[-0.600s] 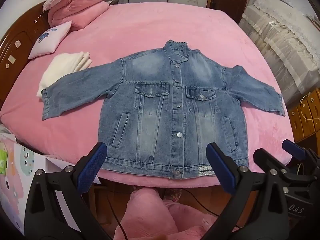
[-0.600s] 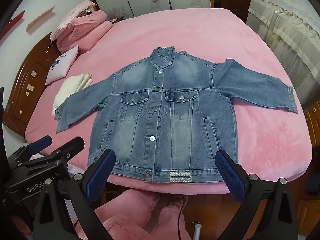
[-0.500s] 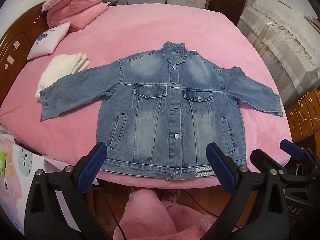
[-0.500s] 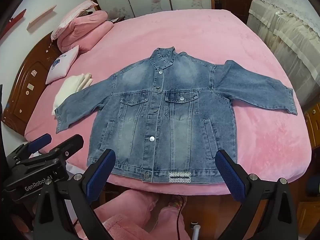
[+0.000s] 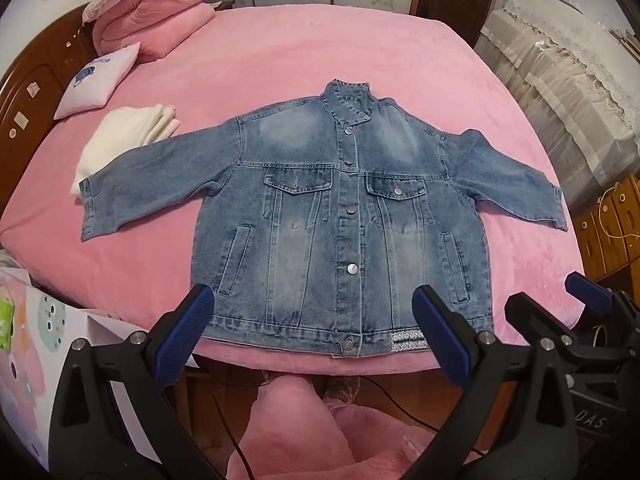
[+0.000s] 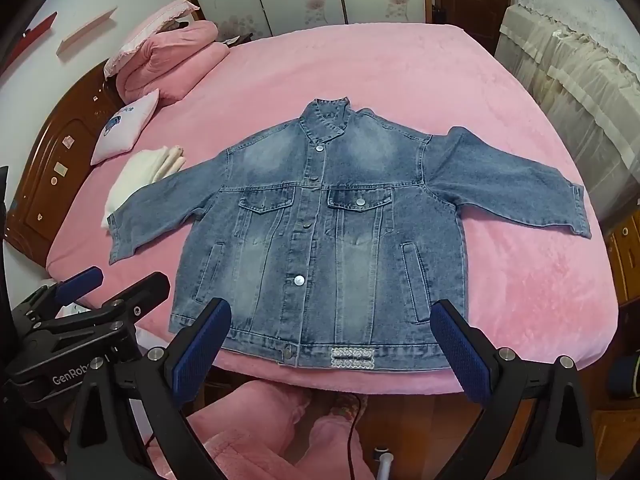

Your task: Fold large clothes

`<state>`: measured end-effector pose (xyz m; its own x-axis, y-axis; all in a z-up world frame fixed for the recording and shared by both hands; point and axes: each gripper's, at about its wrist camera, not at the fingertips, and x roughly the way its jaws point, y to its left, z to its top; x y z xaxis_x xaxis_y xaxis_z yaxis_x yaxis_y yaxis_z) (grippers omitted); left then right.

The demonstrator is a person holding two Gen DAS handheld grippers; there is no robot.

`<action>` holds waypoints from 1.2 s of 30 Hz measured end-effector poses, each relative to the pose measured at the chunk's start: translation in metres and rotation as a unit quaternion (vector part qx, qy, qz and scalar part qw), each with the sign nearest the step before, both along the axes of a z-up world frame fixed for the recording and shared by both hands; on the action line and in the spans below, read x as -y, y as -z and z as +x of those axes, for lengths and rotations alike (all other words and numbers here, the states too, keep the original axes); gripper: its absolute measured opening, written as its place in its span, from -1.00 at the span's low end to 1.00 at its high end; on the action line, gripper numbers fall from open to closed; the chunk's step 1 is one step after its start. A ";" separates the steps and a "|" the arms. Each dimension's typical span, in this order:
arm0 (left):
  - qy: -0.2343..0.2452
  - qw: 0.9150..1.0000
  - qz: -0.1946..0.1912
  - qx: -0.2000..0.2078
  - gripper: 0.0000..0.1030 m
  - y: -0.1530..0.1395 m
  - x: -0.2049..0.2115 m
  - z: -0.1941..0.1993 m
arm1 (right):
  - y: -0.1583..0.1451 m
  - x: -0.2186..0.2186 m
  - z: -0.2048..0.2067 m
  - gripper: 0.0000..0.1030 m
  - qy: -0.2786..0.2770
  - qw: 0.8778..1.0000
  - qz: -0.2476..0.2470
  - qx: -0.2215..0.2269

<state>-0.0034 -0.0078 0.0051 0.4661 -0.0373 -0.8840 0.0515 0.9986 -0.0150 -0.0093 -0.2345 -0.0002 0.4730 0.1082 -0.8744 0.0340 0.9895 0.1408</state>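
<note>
Your left gripper (image 5: 314, 332) and right gripper (image 6: 334, 346) hover just off the near edge of the bed (image 5: 360, 52), jaws spread wide and holding nothing. Beyond them the denim jacket (image 5: 340, 216) lies flat, buttoned, sleeves spread, hem at the near edge. Farther left sit a folded white cloth (image 5: 120, 140), a small pillow (image 5: 100, 80) and a pink quilt (image 5: 156, 16).

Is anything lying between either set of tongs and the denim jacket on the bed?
Nothing visible. Both the left tongs and the right tongs hang open near the denim jacket's hem, with only its fabric and the pink bedspread ahead. The folded white cloth lies under the far sleeve cuff.
</note>
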 end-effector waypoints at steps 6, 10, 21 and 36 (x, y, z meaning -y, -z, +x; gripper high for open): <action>0.002 1.000 0.001 0.000 0.92 -0.001 0.000 -0.001 | -0.003 0.002 0.001 0.96 0.001 1.000 -0.001 0.002; 0.001 1.000 0.002 0.000 0.92 0.001 0.003 -0.001 | -0.003 0.003 0.000 0.96 0.000 1.000 -0.002 0.003; 0.003 1.000 -0.001 0.003 0.92 0.000 -0.002 -0.002 | -0.006 0.006 -0.004 0.96 -0.001 1.000 -0.015 0.008; -0.007 1.000 0.003 0.006 0.92 -0.002 -0.009 -0.006 | -0.007 0.003 -0.003 0.96 -0.007 1.000 -0.017 0.008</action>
